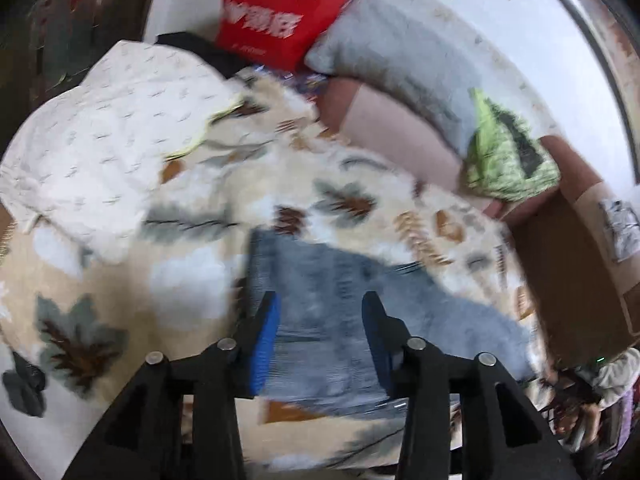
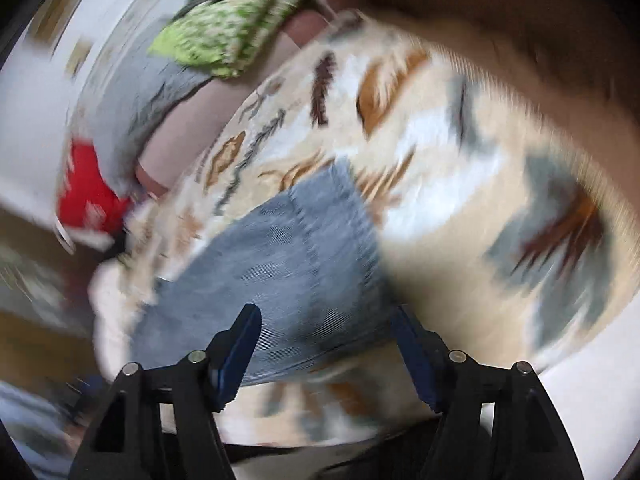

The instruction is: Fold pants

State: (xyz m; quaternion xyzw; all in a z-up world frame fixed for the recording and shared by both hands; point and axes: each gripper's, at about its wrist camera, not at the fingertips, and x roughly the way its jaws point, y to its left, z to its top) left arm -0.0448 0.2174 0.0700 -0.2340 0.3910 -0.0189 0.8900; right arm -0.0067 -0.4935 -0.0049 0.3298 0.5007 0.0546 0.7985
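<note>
The jeans [image 1: 344,312] lie folded flat on the leaf-print blanket [image 1: 192,280], set there so the fold holds. Both claws hang just above them, left [image 1: 320,304] part-open, right [image 2: 326,316] wide, gripping nothing, apparently because the cloth has been laid down.

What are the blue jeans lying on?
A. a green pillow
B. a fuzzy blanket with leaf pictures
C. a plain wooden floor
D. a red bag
B: the blue jeans lie flat on the cream blanket printed with grey and brown leaves, which shows around them in both wrist views.
</note>
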